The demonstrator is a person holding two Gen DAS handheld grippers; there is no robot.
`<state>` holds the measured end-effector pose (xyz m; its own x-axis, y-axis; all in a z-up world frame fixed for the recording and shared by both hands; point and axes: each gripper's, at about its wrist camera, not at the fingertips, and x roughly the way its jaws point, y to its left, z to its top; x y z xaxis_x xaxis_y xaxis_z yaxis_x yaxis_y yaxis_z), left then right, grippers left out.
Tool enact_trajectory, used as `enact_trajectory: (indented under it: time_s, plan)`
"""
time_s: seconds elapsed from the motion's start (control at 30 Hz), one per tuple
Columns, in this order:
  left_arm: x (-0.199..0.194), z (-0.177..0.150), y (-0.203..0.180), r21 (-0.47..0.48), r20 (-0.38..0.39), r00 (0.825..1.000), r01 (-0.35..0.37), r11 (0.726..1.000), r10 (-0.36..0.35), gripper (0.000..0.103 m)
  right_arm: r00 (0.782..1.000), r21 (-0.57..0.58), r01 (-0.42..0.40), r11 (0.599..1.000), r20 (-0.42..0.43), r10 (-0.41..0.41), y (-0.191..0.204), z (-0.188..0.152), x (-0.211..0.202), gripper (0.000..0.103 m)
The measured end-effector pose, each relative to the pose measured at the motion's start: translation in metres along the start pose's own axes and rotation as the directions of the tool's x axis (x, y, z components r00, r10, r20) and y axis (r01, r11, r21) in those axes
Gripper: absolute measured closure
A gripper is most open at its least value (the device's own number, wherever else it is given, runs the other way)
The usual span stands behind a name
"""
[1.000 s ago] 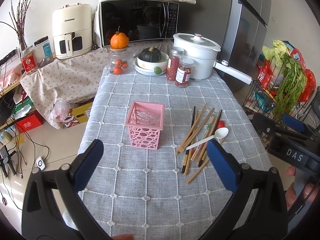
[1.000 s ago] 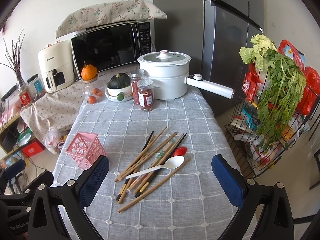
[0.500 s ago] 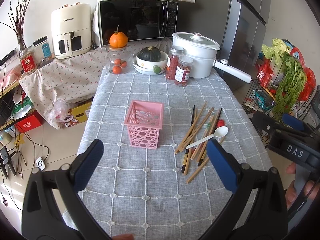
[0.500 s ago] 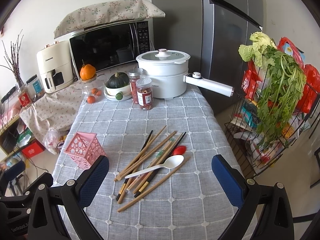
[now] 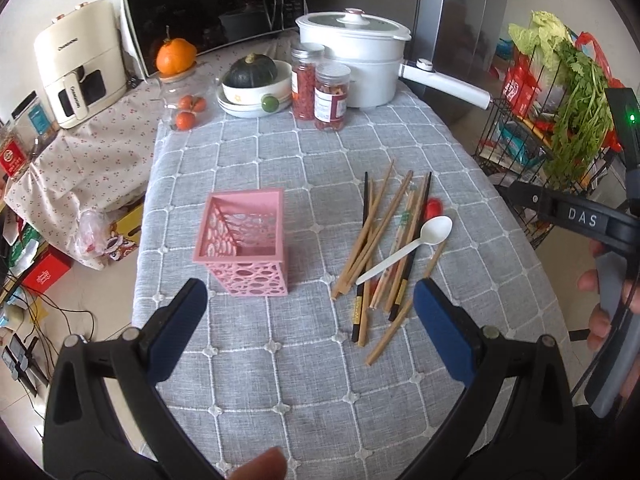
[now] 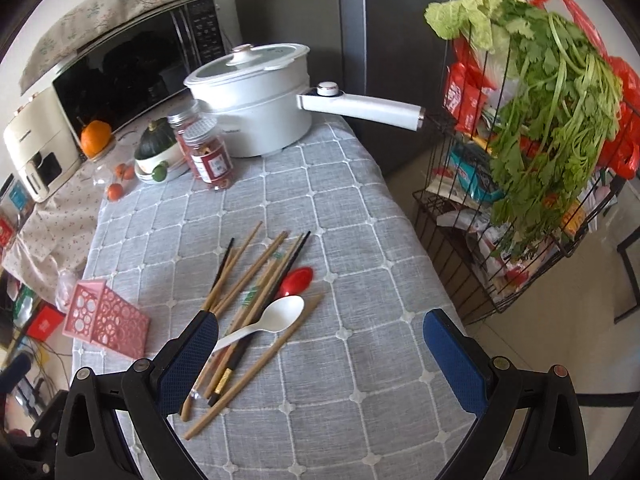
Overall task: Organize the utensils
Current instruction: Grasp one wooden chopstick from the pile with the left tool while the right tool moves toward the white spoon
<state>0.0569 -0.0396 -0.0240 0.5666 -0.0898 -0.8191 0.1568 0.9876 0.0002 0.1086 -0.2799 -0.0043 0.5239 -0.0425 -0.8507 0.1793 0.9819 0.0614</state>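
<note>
Just swung both wide-open tongs closer, right gripper (image 6: pixel 320 344) over the white plastic spoon (image 6: pixel 268 320), pink lattice basket (image 6: pixel 106 318) at 9 o'clock, nothing sorted yet.

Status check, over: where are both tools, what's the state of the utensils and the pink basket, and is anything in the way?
Left tool open, empty. Right tool open, empty. Chopsticks and white spoon loose on cloth beside empty pink basket. Nothing blocking.

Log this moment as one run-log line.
left hand-held gripper: open, empty | right hand-held gripper: open, empty | pink basket: empty | chopsticks, white spoon: loose on tablecloth
</note>
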Motion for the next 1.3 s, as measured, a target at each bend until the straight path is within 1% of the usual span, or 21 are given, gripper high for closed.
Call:
enact_trajectory:
  time_s: [0.1,0.17,0.23,0.3,0.37,0.4,0.47,0.5,0.53,0.57,0.6,0.63,0.67,0.77,0.9,1.0,1.1,1.2,1.3]
  plan:
    - [0.018,0.018,-0.009,0.006,-0.06,0.997,0.049,0.999,-0.048,0.001,0.999,0.055,-0.008,0.998,-0.044,0.01,-0.017,0.006,0.016,0.0]
    - [0.034,0.032,-0.015,-0.007,-0.105,0.99,0.093,0.996,-0.093,0.001,0.996,0.096,-0.018,0.995,-0.082,0.026,-0.029,0.01,0.028,0.0]
    - [0.054,0.046,-0.021,-0.029,-0.154,0.979,0.128,0.991,-0.131,0.002,0.993,0.123,-0.014,0.992,-0.118,0.029,-0.037,0.01,0.04,0.0]
    - [0.074,0.057,-0.027,-0.057,-0.193,0.965,0.17,0.984,-0.178,0.007,0.989,0.132,-0.004,0.991,-0.145,0.023,-0.042,0.011,0.051,0.0]
    - [0.095,0.067,-0.034,-0.081,-0.223,0.95,0.205,0.975,-0.218,0.018,0.986,0.135,0.013,0.991,-0.167,0.01,-0.047,0.012,0.062,0.0]
    - [0.106,0.071,-0.037,-0.092,-0.237,0.943,0.219,0.971,-0.235,0.021,0.984,0.137,0.02,0.99,-0.18,0.005,-0.049,0.012,0.067,0.0]
    - [0.127,0.076,-0.046,-0.099,-0.263,0.93,0.237,0.966,-0.255,0.038,0.98,0.141,0.024,0.99,-0.2,0.005,-0.051,0.012,0.076,0.0]
    - [0.137,0.078,-0.05,-0.092,-0.274,0.927,0.241,0.966,-0.257,0.044,0.978,0.143,0.024,0.989,-0.209,0.007,-0.052,0.013,0.08,0.0]
    - [0.146,0.081,-0.055,-0.079,-0.284,0.925,0.239,0.968,-0.252,0.055,0.976,0.145,0.026,0.989,-0.217,0.006,-0.052,0.014,0.084,0.0]
    - [0.156,0.083,-0.059,-0.058,-0.292,0.926,0.23,0.971,-0.237,0.064,0.975,0.145,0.03,0.989,-0.223,0.003,-0.053,0.014,0.087,0.0]
    - [0.164,0.085,-0.064,-0.033,-0.295,0.93,0.217,0.975,-0.218,0.068,0.973,0.146,0.033,0.989,-0.229,0.001,-0.053,0.015,0.09,0.0]
    - [0.172,0.087,-0.068,-0.008,-0.296,0.935,0.202,0.979,-0.195,0.074,0.972,0.147,0.035,0.988,-0.234,0.0,-0.054,0.016,0.093,0.0]
    - [0.179,0.089,-0.072,0.014,-0.299,0.938,0.188,0.982,-0.176,0.079,0.971,0.147,0.035,0.988,-0.237,0.001,-0.054,0.016,0.094,0.0]
    - [0.197,0.094,-0.083,0.063,-0.306,0.942,0.165,0.984,-0.138,0.085,0.97,0.136,0.034,0.99,-0.242,0.0,-0.053,0.018,0.1,0.0]
    - [0.213,0.097,-0.091,0.101,-0.325,0.941,0.135,0.986,-0.096,0.089,0.966,0.136,0.044,0.99,-0.257,-0.007,-0.057,0.019,0.107,0.0]
    - [0.224,0.1,-0.09,0.108,-0.331,0.942,0.096,0.989,-0.055,0.09,0.965,0.137,0.052,0.989,-0.261,-0.014,-0.061,0.019,0.108,0.0]
    - [0.225,0.099,-0.088,0.112,-0.328,0.944,0.083,0.99,-0.042,0.091,0.966,0.141,0.051,0.989,-0.258,-0.013,-0.063,0.019,0.108,0.0]
    - [0.217,0.098,-0.089,0.127,-0.296,0.955,0.069,0.99,-0.028,0.094,0.965,0.15,0.042,0.988,-0.261,-0.001,-0.065,0.019,0.108,0.0]
    - [0.195,0.094,-0.082,0.131,-0.258,0.965,0.087,0.988,-0.05,0.095,0.965,0.156,0.021,0.988,-0.263,0.021,-0.061,0.019,0.109,0.0]
